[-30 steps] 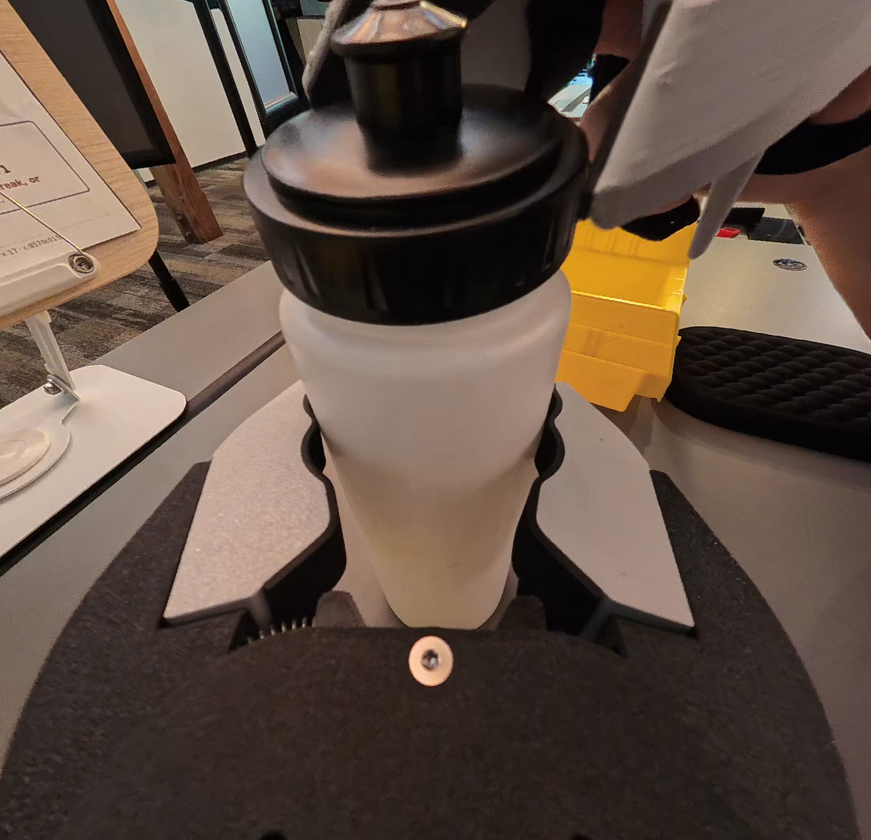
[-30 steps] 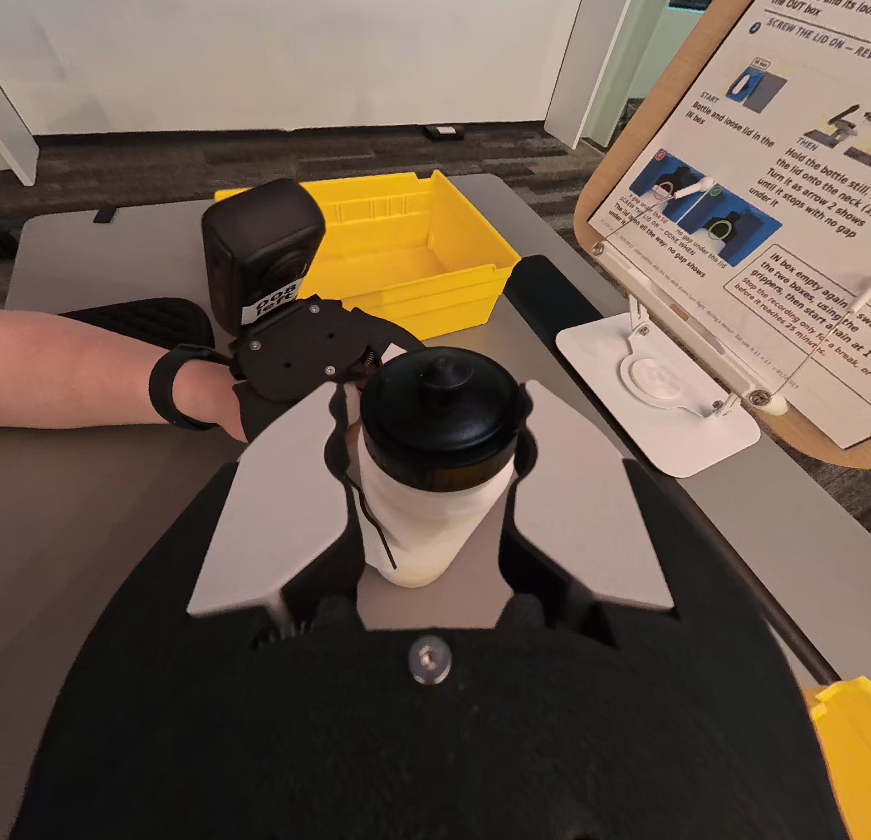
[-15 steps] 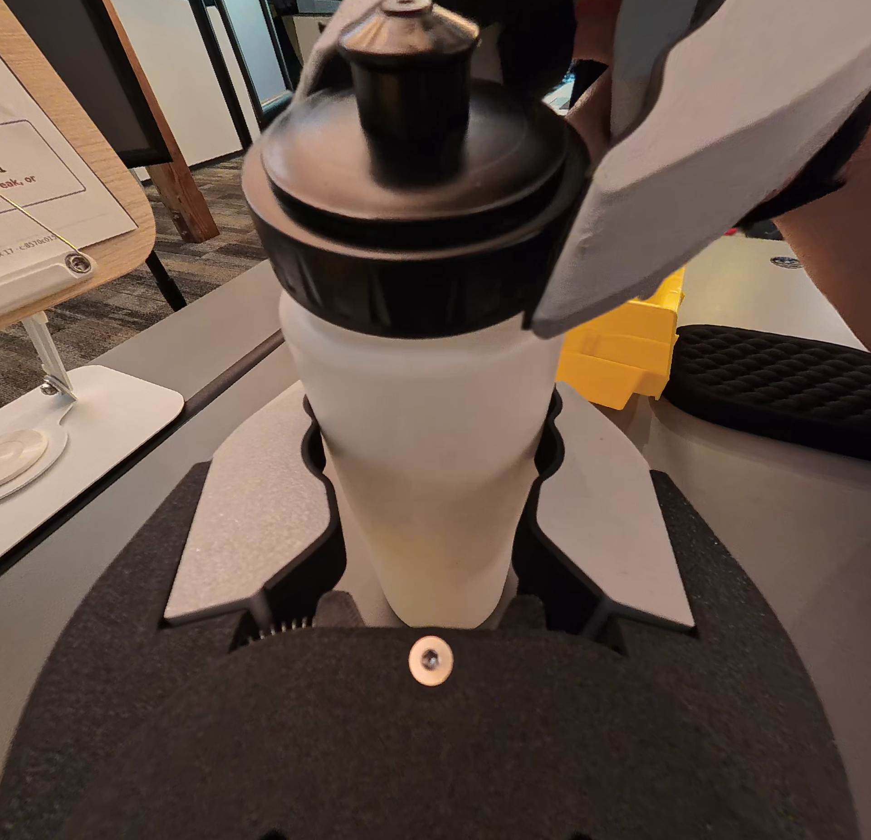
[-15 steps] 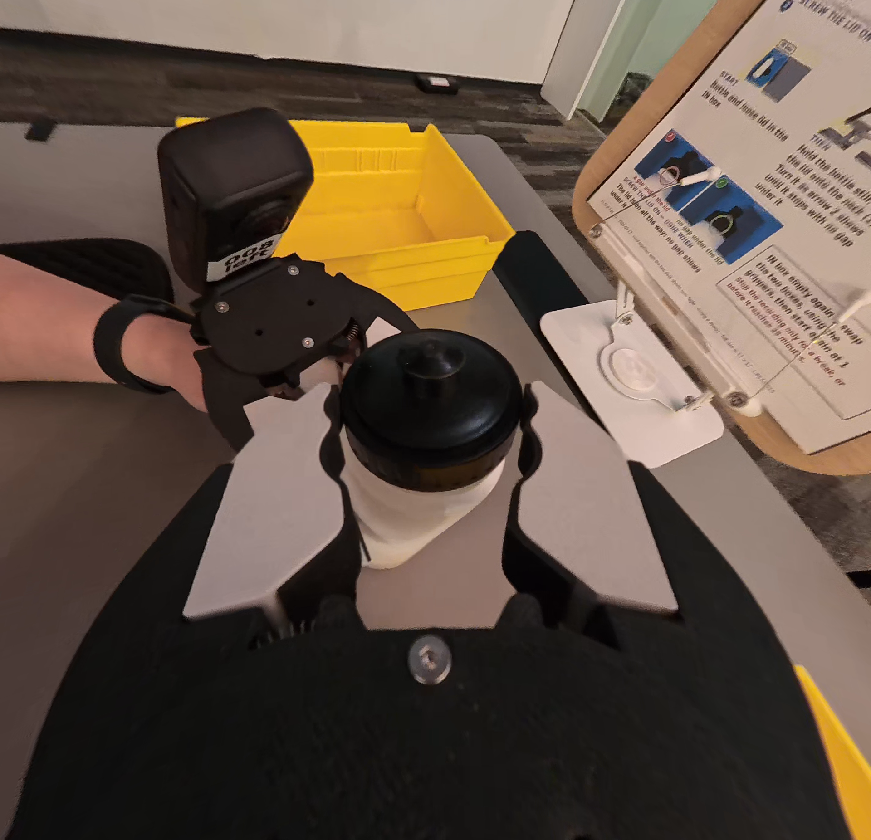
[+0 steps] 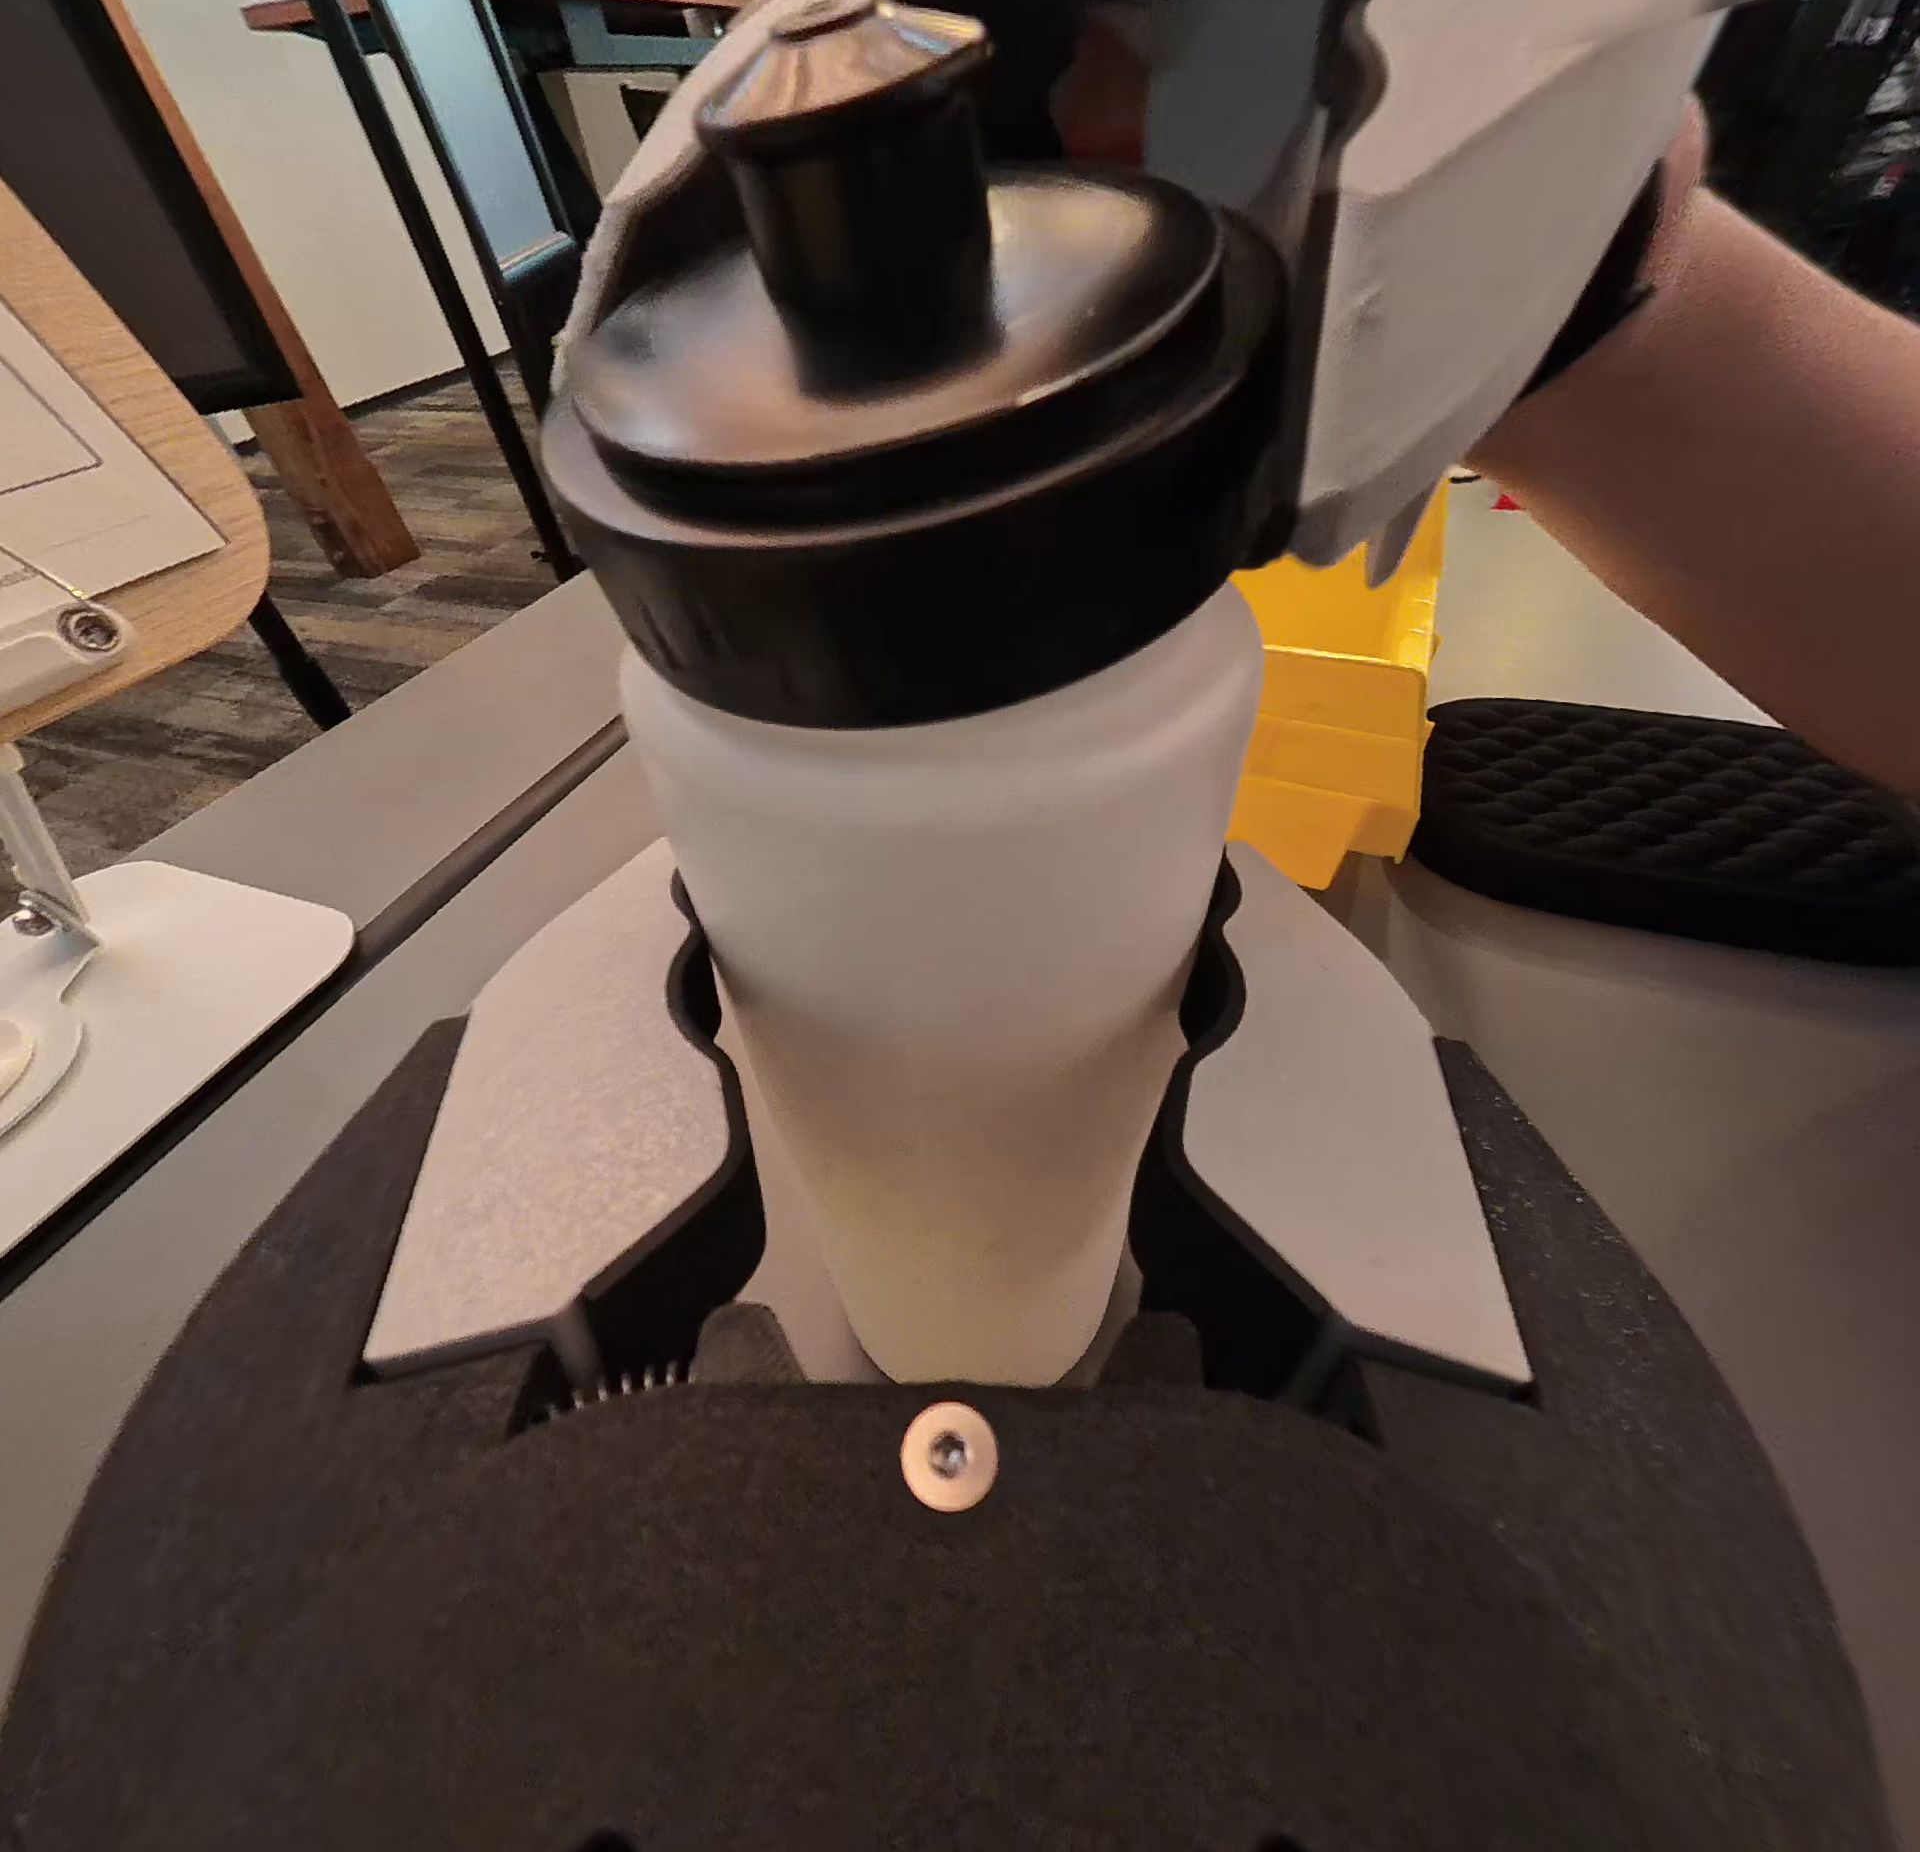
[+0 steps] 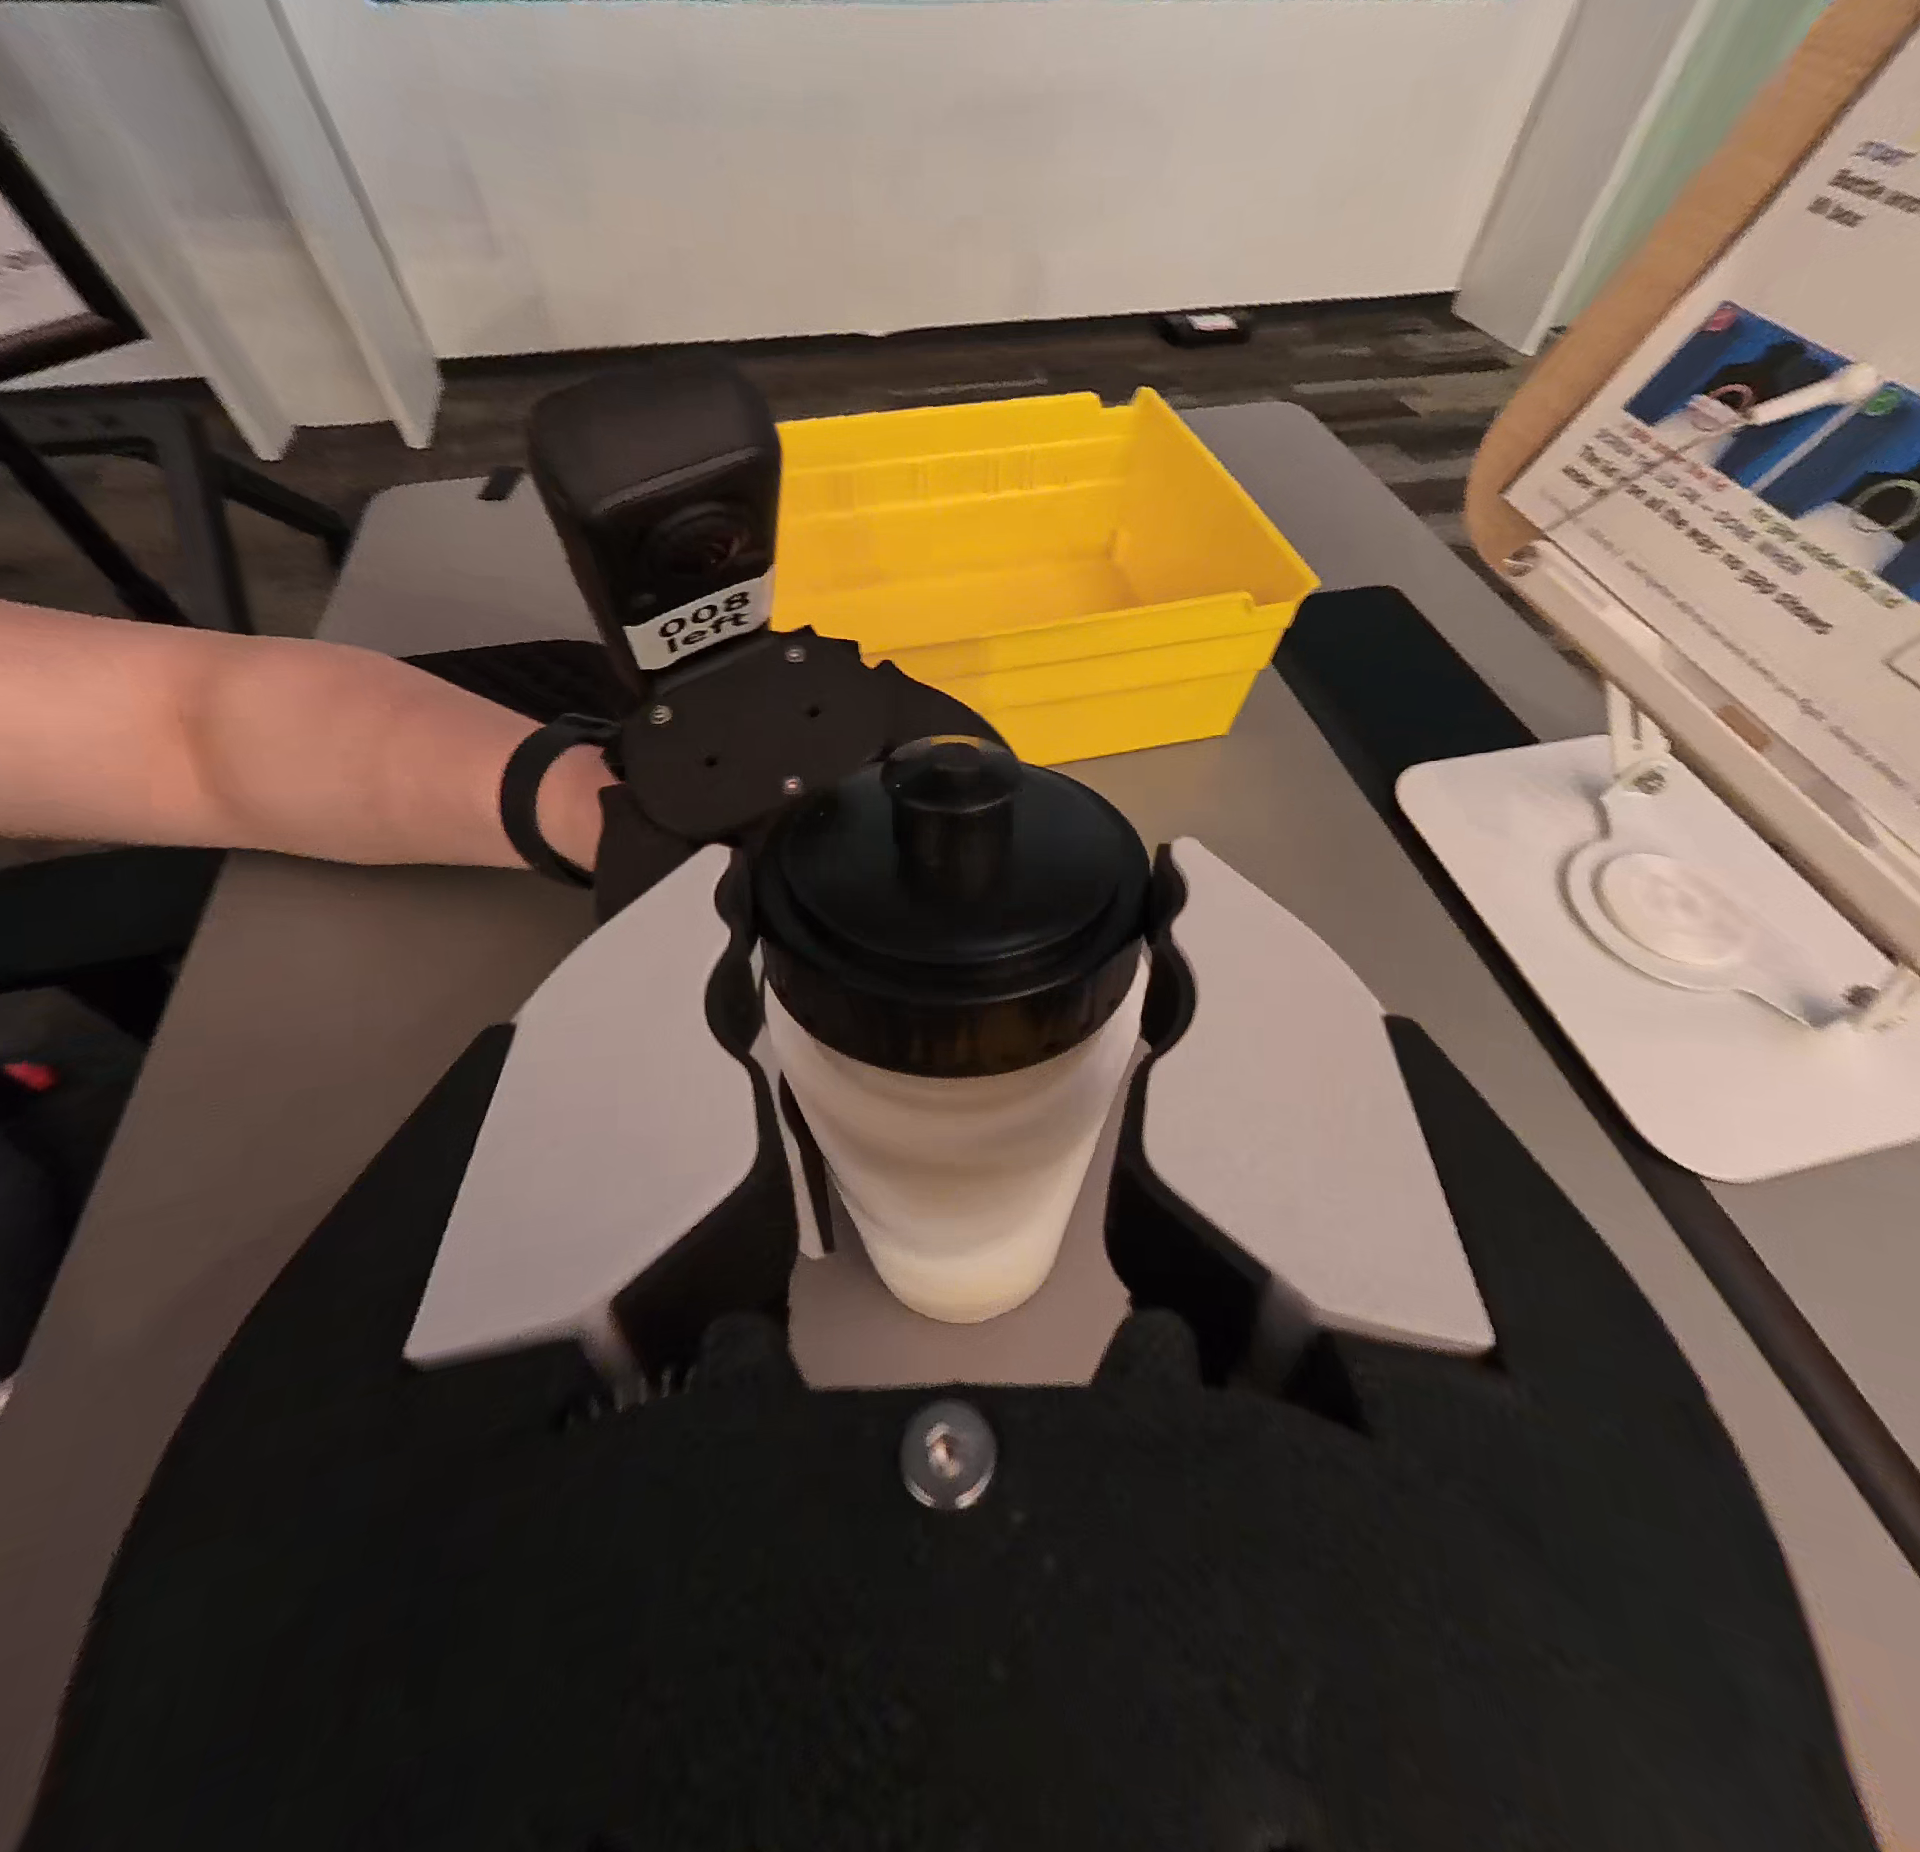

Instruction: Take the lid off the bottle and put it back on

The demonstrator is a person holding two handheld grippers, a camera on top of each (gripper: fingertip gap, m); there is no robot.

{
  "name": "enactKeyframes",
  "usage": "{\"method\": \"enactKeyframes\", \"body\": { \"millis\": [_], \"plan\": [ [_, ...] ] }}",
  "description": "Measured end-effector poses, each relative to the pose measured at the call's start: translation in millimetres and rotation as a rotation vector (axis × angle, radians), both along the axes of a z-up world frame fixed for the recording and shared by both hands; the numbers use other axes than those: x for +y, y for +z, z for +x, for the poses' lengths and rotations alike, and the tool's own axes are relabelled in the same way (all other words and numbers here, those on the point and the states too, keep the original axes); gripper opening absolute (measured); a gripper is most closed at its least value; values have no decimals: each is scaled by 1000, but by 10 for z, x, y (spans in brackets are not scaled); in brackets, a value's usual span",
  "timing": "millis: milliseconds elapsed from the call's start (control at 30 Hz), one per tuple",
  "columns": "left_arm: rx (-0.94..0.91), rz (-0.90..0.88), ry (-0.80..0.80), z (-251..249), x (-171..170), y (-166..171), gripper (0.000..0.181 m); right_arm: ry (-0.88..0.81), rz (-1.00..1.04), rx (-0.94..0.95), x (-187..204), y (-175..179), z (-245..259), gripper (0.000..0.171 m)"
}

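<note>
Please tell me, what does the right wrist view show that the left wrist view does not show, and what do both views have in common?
Only the right wrist view shows the inside of the yellow bin, empty, and the left gripper's camera block.

Only the left wrist view shows the left gripper clamping the white bottle on its body, and a black textured mat.

Both show the black lid seated on the bottle with the right gripper closed on its rim, the grey table and the instruction board.
</note>
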State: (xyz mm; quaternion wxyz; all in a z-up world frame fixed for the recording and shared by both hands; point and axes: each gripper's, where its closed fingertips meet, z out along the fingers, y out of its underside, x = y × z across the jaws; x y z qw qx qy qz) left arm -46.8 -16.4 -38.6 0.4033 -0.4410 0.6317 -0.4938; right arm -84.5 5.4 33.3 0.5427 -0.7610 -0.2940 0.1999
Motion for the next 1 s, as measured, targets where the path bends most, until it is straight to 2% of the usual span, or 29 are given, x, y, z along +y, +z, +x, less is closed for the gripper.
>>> {"method": "enactKeyframes", "body": {
  "millis": [167,267,333,467,533,600,700,1000],
  "plan": [
    [-9,-5,-33,-10,-32,2,88,114,7,53,-38,10,-25,73],
    [6,-16,-10,9,-13,-3,89,108,-10,58,-17,7,5,73],
    [9,-17,-6,10,-11,-5,89,78,-52,-4,-25,-8,21,73],
    [15,-17,-4,11,-8,-7,89,5,-112,-154,-16,16,41,84],
    [17,-18,-1,13,-4,-7,89,-3,-161,-219,-15,-11,50,83],
    [18,-16,0,12,-4,-7,89,7,-223,-264,-28,-66,57,75],
    [19,-16,8,12,5,-8,89,3,-253,-267,-9,-70,43,73],
    [3,-12,57,32,45,-1,88,-62,-88,-178,-6,-33,72,73]
  ]
}}
